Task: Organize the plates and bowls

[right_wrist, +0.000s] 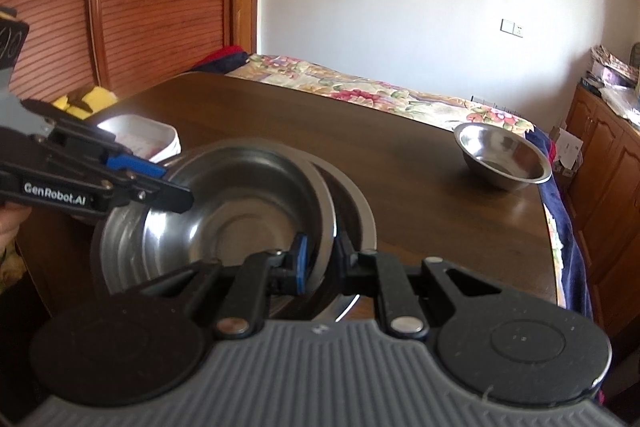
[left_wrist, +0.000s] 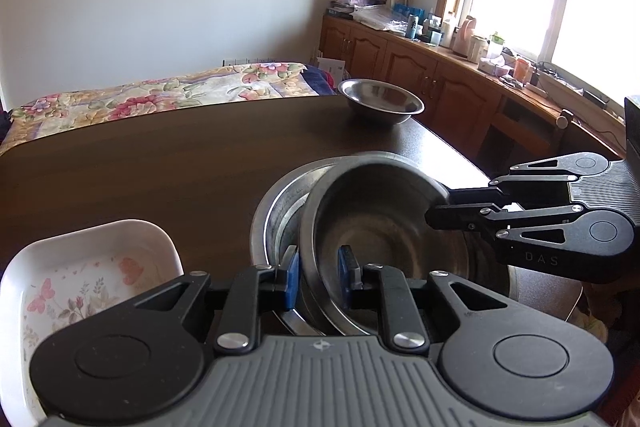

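The left gripper (left_wrist: 318, 277) has its blue-padded fingers (left_wrist: 291, 277) clamped on the near rim of a steel bowl (left_wrist: 380, 227), one pad outside the wall and one inside. The right gripper (right_wrist: 320, 261) grips the same bowl (right_wrist: 240, 203) on its opposite rim, fingers (right_wrist: 301, 263) closed across the edge. In the left wrist view the right gripper (left_wrist: 434, 209) reaches in from the right to the bowl's far right rim.

The held bowl sits tilted inside a wider steel basin (left_wrist: 276, 223) on the dark wooden counter (left_wrist: 160, 167); whether it rests on the basin's floor or hangs slightly above it is hard to tell. Left of the basin, close by, lies a white floral dish (left_wrist: 84, 267). At the far right corner of the counter, well apart, a second steel bowl (left_wrist: 380, 101) stands upright. Beyond the counter lies a bed with a flowered cover (left_wrist: 160, 95).
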Demonstrator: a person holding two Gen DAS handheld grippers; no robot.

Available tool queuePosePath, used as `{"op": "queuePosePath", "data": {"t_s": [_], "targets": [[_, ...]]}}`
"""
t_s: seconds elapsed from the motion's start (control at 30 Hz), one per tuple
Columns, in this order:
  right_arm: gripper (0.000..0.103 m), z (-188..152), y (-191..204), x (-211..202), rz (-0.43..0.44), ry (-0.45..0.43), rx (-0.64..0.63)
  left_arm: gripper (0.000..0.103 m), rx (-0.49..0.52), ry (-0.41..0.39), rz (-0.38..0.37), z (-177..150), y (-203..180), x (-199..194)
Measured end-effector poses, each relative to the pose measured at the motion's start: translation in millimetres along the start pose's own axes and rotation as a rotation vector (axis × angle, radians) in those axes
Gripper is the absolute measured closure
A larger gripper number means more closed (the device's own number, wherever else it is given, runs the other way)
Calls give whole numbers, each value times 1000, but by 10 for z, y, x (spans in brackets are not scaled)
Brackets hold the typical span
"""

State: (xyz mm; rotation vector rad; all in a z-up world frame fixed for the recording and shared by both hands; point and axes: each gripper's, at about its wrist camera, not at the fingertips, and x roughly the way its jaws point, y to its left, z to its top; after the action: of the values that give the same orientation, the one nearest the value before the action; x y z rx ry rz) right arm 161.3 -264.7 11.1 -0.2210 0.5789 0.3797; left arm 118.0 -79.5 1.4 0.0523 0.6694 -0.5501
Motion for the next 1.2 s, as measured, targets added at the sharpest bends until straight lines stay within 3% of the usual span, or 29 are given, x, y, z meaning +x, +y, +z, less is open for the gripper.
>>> {"op": "queuePosePath", "data": {"t_s": [0.17, 0.6, 0.83, 1.2], "targets": [[87, 22, 17, -4, 3, 12, -29, 76, 0, -9, 4, 16, -2, -32], [86, 151, -111, -111, -1, -83, 12, 73, -5, -54, 32, 184, 35, -80], [86, 237, -325, -86, -68, -153, 11, 71, 15, -76, 52, 406, 15, 25], [86, 276, -832, 41, -178, -189, 64, 69, 29, -98, 63, 734, -24, 249]]}}
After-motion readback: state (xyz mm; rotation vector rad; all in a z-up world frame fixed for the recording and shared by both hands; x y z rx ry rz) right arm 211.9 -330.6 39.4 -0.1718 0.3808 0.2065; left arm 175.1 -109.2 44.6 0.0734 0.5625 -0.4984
